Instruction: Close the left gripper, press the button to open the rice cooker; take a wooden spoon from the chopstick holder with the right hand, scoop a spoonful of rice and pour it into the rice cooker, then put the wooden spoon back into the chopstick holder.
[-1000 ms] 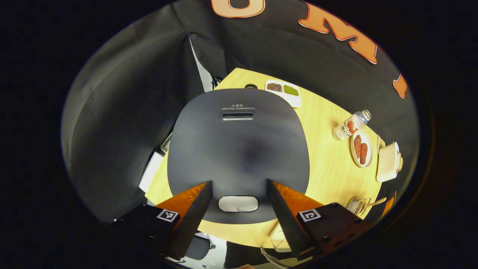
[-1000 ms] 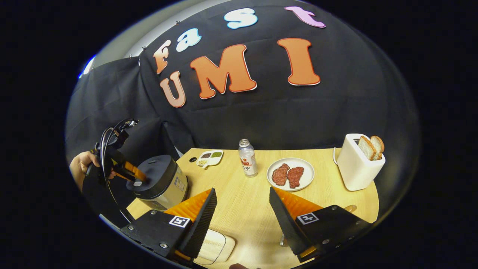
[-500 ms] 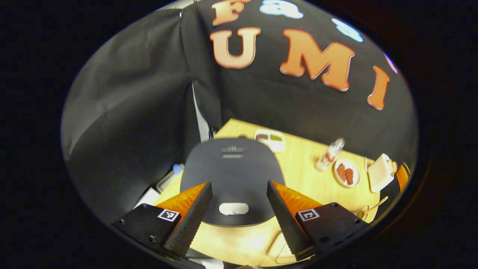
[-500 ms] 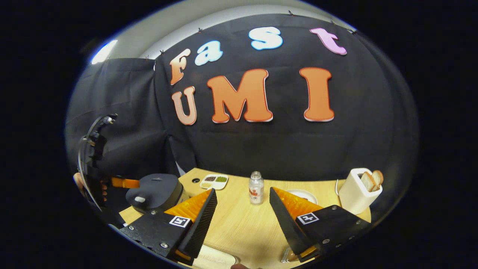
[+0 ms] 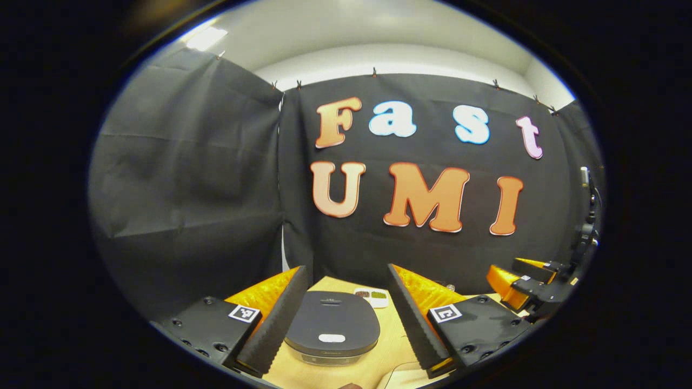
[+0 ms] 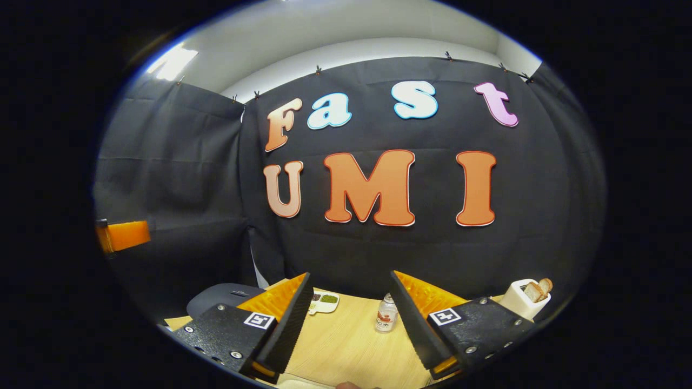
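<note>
The dark-lidded rice cooker (image 5: 331,324) stands shut on the wooden table (image 5: 390,337), with its pale oval button (image 5: 331,338) at the lid's near edge. My left gripper (image 5: 346,267) is open and held well above and in front of the cooker, touching nothing. In the right gripper view the cooker's lid (image 6: 227,296) shows at the lower left. My right gripper (image 6: 351,274) is open and holds nothing, high over the table (image 6: 346,346). It also appears at the right of the left gripper view (image 5: 513,274). A finger of the left gripper (image 6: 123,235) juts in at the far left.
A small divided dish of grains (image 5: 371,295) (image 6: 324,299) lies behind the cooker. A drink bottle (image 6: 386,314) stands mid-table and a white toaster with bread (image 6: 521,297) at the far right. Black cloth walls close the back and left.
Both grippers have lifted and tilted up away from the table, so the cooker looks smaller and lower. The left gripper has drawn back from above the lid. Lid stays shut.
</note>
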The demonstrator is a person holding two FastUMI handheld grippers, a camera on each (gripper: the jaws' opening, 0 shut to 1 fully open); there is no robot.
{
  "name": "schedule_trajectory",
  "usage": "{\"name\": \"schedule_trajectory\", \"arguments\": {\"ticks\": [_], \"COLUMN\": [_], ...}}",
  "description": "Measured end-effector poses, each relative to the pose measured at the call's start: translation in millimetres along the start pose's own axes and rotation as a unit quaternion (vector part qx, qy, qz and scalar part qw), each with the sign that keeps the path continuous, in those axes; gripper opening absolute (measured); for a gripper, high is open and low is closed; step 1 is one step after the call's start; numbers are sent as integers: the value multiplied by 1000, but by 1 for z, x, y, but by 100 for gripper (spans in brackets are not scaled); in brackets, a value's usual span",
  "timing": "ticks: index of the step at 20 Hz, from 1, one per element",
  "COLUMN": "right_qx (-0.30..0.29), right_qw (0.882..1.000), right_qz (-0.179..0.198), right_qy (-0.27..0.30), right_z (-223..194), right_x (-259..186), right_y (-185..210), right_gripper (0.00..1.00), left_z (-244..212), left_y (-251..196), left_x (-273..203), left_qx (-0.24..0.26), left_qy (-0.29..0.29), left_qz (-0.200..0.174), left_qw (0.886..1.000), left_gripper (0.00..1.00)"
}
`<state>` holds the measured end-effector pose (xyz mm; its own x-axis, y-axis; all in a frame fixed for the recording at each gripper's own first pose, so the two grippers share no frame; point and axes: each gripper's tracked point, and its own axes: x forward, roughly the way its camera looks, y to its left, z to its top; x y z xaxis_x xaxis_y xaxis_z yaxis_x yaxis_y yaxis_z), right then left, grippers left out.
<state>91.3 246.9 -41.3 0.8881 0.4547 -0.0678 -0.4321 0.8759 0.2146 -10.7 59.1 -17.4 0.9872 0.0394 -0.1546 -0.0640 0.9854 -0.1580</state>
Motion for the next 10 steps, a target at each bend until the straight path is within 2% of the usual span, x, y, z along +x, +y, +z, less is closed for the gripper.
{"name": "schedule_trajectory", "arguments": {"ticks": [3, 7, 10], "right_qx": [-22, -19, -22], "right_qw": [1000, 1000, 1000], "right_qz": [-5, -19, -9], "right_qy": [-14, -5, 1], "right_z": [0, -10, -15], "right_x": [-10, -13, -6], "right_y": [3, -1, 10], "right_gripper": [89, 90, 91], "left_z": [7, 14, 23], "left_y": [-17, -30, -32], "left_x": [-20, -21, -22], "left_qx": [5, 32, 43], "left_qy": [-41, -55, -61], "left_qz": [-16, -24, -23], "left_qw": [999, 998, 997], "left_gripper": [97, 96, 96]}}
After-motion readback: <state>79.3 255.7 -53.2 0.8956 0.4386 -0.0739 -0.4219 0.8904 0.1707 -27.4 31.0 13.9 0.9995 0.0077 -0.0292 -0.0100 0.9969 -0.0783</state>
